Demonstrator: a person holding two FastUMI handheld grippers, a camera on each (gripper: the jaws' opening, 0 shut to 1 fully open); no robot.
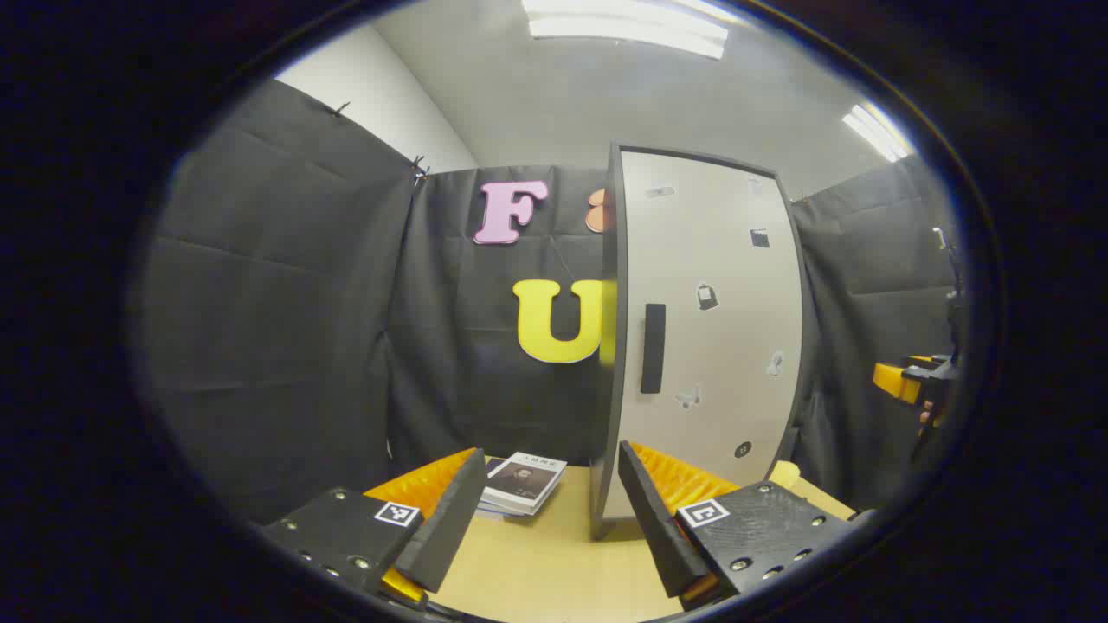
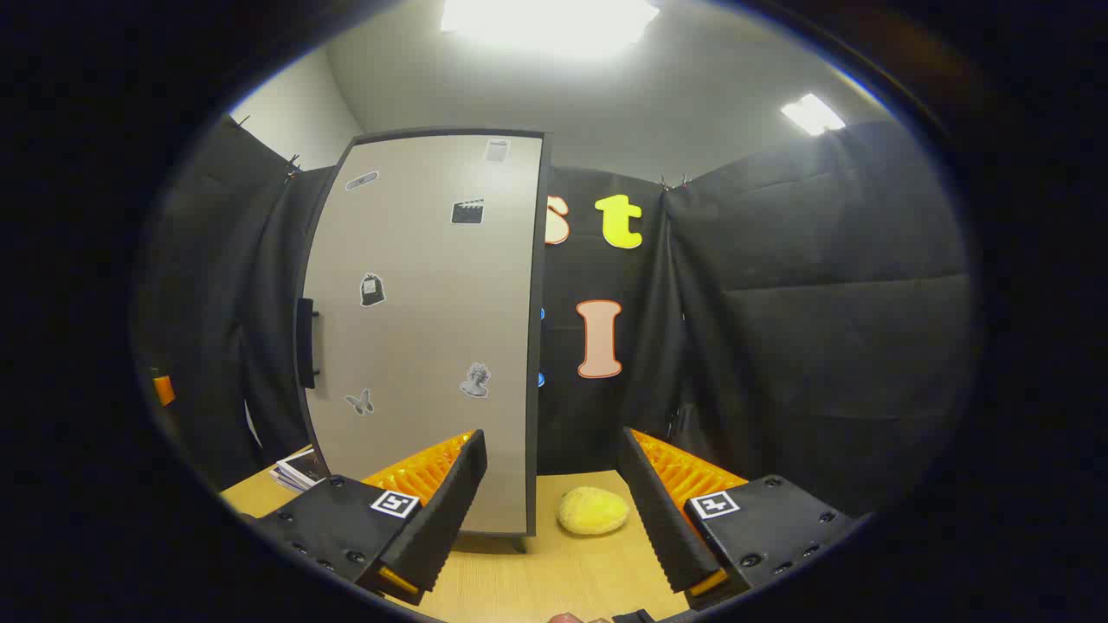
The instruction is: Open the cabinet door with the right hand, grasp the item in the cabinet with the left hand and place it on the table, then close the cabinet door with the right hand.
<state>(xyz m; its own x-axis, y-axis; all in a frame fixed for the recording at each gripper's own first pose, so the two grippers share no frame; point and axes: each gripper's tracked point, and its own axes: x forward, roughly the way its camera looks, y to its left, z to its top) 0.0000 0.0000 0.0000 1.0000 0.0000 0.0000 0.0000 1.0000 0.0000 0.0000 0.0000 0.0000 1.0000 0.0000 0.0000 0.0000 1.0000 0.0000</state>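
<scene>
One pale cabinet [image 2: 424, 329] stands upright on the wooden table [image 2: 537, 580], and we see its door [image 1: 705, 329] closed flat against the body, the dark vertical handle [image 1: 653, 348] untouched. Small stickers dot the door's face. In the right gripper view a yellow, rounded, sponge-like item [image 2: 593, 510] lies on the table just beside the cabinet's bottom corner (we cannot tell what it is made of). Our right gripper [image 2: 554, 502] hovers near the table with its fingers spread wide and nothing between them; the yellow item sits beyond the gap. Our left gripper [image 1: 550, 510] likewise hangs with its fingers spread apart and empty, facing the cabinet's handle edge. Beyond it, a small stack of booklets [image 1: 524, 484] rests on the table beside the cabinet.
</scene>
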